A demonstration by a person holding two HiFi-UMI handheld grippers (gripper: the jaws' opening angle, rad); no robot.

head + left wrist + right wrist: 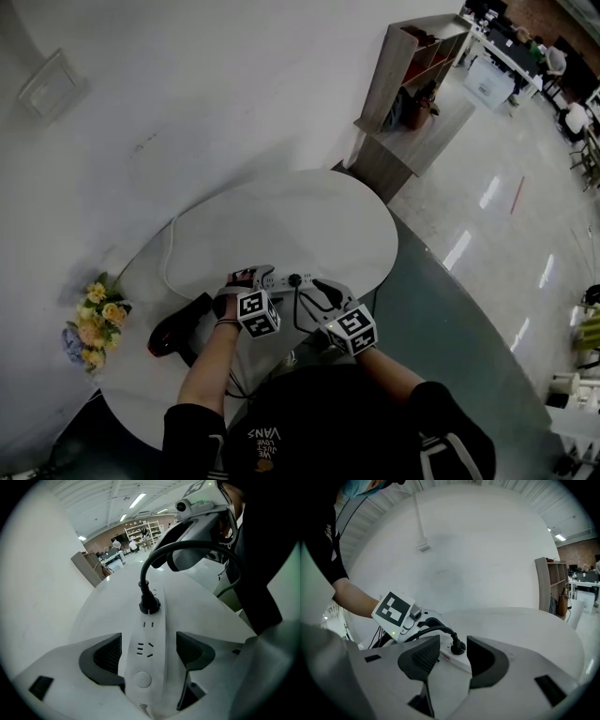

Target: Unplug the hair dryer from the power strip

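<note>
- Head view: a round white surface [347, 225] fills the middle of the frame. On it, just below centre, lies a long white plastic power strip [281, 278] with a black round plug [294, 279] seated in it. The left tool [251, 279] sits over the strip's left end, and the right tool [326, 295] is just right of the plug. A black hair dryer with a red tip [178, 333] lies at lower left, well apart from the strip.
- Left gripper view: the tool is spread astride the strip at lower centre, and a thin gap shows on each side, so it does not look clamped. The plug stands upright at centre, and its thick black cord [187, 550] arches to the upper right.
- Right gripper view: the tool is spread and empty. The plug sits beyond the jaws, framed in the gap at centre.
- Risks, as I judge them:
  - If the left tool is not pressing on the strip, the strip could lift with the plug.
  - A grasp on the cord instead of the plug body could strain the cord or slip.
</note>
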